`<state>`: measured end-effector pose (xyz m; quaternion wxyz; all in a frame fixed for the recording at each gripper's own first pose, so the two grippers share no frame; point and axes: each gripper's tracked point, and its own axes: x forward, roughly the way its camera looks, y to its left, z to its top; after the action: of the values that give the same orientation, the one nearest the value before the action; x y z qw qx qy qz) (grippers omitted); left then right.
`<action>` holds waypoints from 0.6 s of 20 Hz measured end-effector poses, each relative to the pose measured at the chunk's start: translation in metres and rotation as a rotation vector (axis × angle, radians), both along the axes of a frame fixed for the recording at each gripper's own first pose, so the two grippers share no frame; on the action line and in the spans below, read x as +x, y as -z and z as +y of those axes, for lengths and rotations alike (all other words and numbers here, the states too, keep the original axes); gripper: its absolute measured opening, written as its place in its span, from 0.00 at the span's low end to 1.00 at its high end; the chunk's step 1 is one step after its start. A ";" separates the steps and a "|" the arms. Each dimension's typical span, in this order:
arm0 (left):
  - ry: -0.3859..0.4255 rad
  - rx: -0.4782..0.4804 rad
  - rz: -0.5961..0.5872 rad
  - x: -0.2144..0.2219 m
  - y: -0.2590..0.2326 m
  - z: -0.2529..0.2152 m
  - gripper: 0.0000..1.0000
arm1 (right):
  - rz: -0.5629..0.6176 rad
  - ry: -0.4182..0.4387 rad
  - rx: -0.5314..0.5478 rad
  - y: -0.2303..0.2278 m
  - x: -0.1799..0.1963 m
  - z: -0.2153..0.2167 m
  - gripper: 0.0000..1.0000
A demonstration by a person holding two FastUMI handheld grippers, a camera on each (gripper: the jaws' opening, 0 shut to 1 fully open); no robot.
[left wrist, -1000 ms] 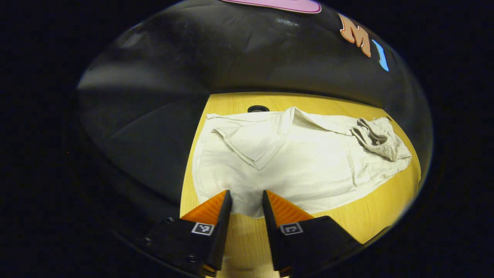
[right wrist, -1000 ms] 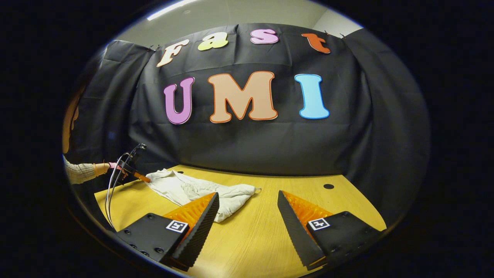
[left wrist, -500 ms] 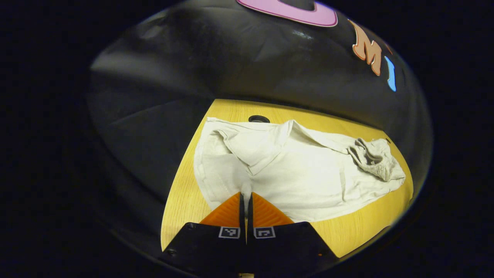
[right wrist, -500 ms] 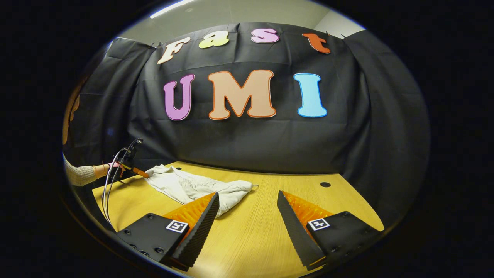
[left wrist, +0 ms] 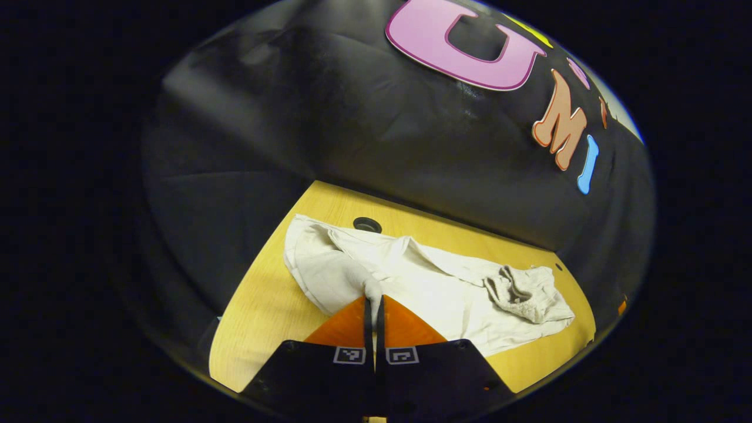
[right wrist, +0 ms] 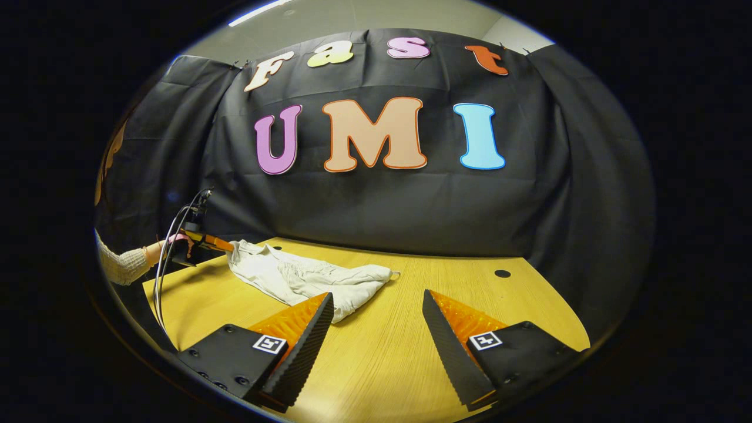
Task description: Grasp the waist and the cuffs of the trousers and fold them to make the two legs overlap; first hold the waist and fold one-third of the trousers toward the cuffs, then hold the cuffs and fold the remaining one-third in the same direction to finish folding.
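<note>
Both fingers of the left gripper [left wrist: 373, 301] pinch a cuff of the rumpled cream trousers [left wrist: 435, 285] at six o'clock; they sprawl across the wood-grain table [right wrist: 399, 346]. Right gripper [right wrist: 377, 305] hovers spread wide.

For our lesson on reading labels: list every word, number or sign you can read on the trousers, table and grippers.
trousers: no text seen.
table: none.
left gripper, right gripper: each finger bears a square marker, a black-and-white pattern, no words or numbers.
</note>
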<state>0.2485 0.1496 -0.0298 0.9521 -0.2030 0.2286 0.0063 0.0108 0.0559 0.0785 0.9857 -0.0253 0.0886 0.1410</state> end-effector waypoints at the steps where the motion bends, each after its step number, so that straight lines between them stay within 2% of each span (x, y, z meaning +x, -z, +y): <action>1: 0.010 -0.027 -0.028 0.005 -0.010 -0.011 0.00 | 0.002 -0.002 0.003 0.001 0.000 0.001 0.97; 6: 0.118 -0.131 -0.158 0.027 -0.068 -0.081 0.00 | 0.013 -0.015 0.017 0.008 -0.001 0.000 0.97; 12: 0.348 -0.159 -0.214 0.058 -0.124 -0.205 0.00 | 0.033 -0.038 0.032 0.021 -0.002 0.004 0.97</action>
<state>0.3061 -0.0557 0.0946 0.9386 -0.2346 0.1575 -0.1980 0.0084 0.0597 0.0576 0.9815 -0.0089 0.1021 0.1616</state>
